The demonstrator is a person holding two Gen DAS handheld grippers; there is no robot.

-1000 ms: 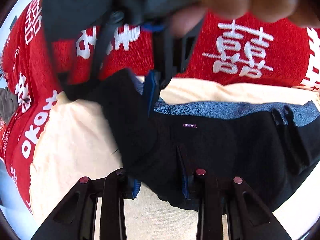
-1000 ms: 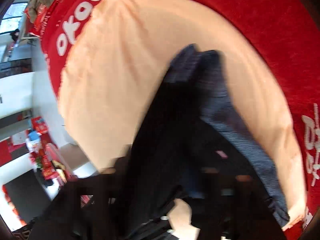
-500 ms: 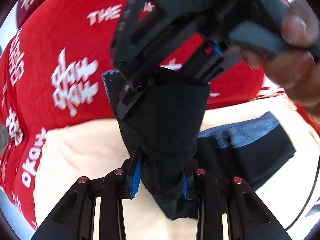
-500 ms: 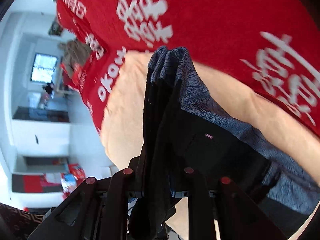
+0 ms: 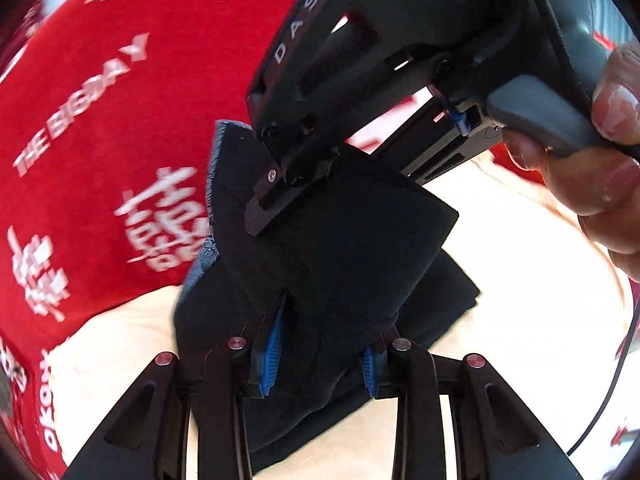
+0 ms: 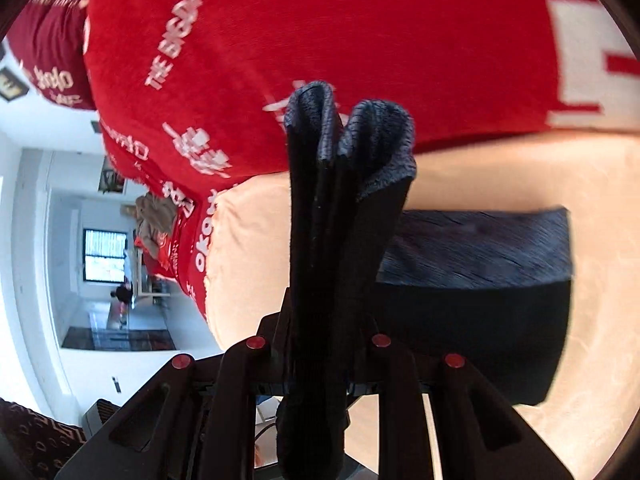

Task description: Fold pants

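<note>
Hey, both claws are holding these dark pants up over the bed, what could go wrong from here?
1. The left claw and right claw each pinch a thick bunch of the dark pants with a grey lining; some layers might slip out, spoiling the fold.
2. The rest of the pants lies folded on the peach towel; lifting higher could drag it open.
3. The two claws sit close together, so they may bump.
</note>
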